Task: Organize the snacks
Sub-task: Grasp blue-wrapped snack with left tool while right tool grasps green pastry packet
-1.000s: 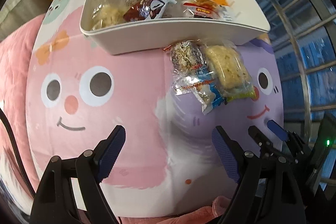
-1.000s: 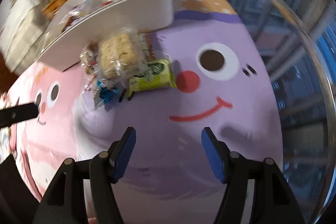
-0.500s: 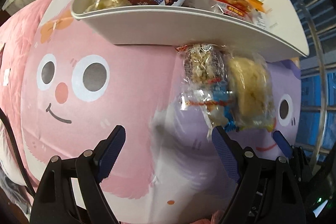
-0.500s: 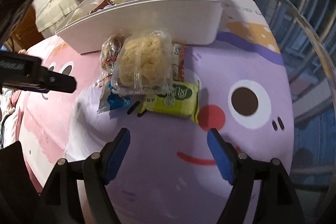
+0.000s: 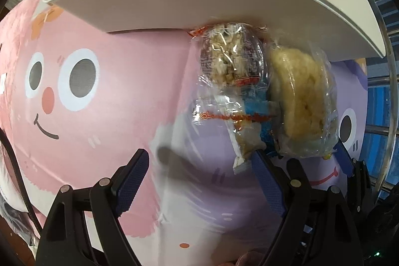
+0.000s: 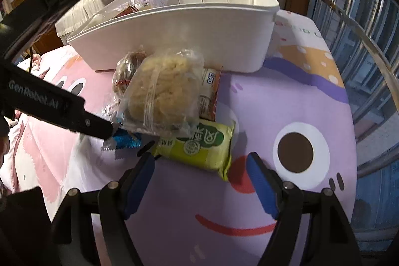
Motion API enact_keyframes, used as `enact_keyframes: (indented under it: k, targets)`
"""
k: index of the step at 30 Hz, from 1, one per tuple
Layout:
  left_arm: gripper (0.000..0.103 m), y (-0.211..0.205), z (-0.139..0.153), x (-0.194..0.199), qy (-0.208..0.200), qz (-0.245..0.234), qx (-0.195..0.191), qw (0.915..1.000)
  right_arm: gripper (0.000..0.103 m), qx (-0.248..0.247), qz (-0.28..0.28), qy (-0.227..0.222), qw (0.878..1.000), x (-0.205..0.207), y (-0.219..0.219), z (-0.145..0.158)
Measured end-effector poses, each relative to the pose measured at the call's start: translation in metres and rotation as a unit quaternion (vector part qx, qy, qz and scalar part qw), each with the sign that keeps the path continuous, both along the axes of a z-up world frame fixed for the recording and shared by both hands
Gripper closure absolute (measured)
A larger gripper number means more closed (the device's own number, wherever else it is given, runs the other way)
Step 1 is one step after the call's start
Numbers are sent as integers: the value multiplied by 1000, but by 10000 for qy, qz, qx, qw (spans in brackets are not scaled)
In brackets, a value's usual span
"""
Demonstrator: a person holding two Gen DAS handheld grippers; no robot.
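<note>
The left gripper (image 5: pixel 199 178) is spread wide and holds nothing, its right fingertip just beside the corner of a clear-wrapped snack (image 5: pixel 232 89) at the edge of the pile. The right gripper (image 6: pixel 199 166), equally wide and unladen, faces the green packet (image 6: pixel 202 146). A pale puffed snack bag (image 6: pixel 162 94) tops the pile, which lies on the cartoon-print cloth (image 6: pixel 286 191) against the white bin (image 6: pixel 199 39) already holding snacks.

left wrist view low, close on snack pile (image 5: pixel 264 96), right wrist view higher, both facing white bin (image 6: pixel 189 36)
</note>
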State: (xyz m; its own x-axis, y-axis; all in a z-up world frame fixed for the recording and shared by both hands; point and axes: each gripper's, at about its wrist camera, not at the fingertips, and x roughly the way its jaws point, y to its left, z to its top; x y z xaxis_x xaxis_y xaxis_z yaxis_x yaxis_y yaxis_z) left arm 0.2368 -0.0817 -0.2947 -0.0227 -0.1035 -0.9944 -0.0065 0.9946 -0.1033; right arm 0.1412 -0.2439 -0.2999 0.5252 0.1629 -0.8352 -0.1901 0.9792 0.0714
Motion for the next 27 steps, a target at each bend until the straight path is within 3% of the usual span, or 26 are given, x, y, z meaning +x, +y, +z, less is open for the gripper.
enact_keyframes:
  k: [11,21,27]
  targets:
    - [20,-30,-13,12,-104,24,-379,9992,26,41,252,-370,9990,2,5,-4]
    - [19,-50,-18,15,-215,32,-336,9992,27,99,382,-450,9982,2,5,-4]
    - [19,-27,-11,11,-281,212,-427,9985,40,94,422,-459,9980,0,2,-3]
